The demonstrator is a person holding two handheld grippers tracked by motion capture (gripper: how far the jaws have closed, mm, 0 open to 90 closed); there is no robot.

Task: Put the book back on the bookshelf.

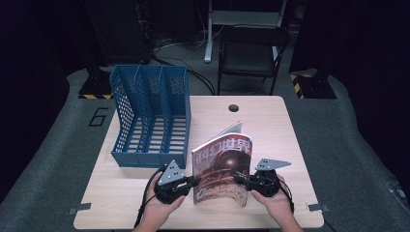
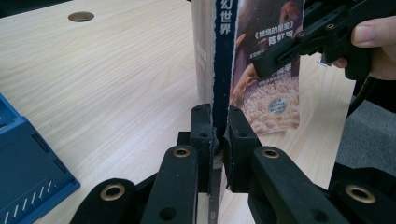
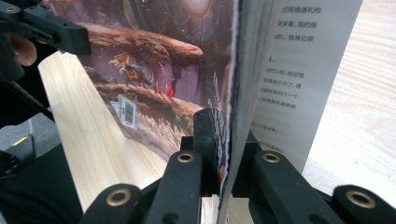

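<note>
Magazine (image 1: 223,170) stands upright on tabletop (image 1: 270,130), near front edge, right of blue file rack (image 1: 151,116). Left gripper (image 1: 193,181) fingers clenched on its spine edge; right gripper (image 1: 239,177) fingers clenched on its open edge.

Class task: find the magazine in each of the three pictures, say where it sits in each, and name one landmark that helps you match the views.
High view: the magazine stands upright at lower centre, between the two grippers.
Left gripper view: its spine edge rises from the closed jaws, centre to upper right.
Right gripper view: its cover and page edges rise from the jaws at centre.
Shared landmark: the light wooden table.
</note>
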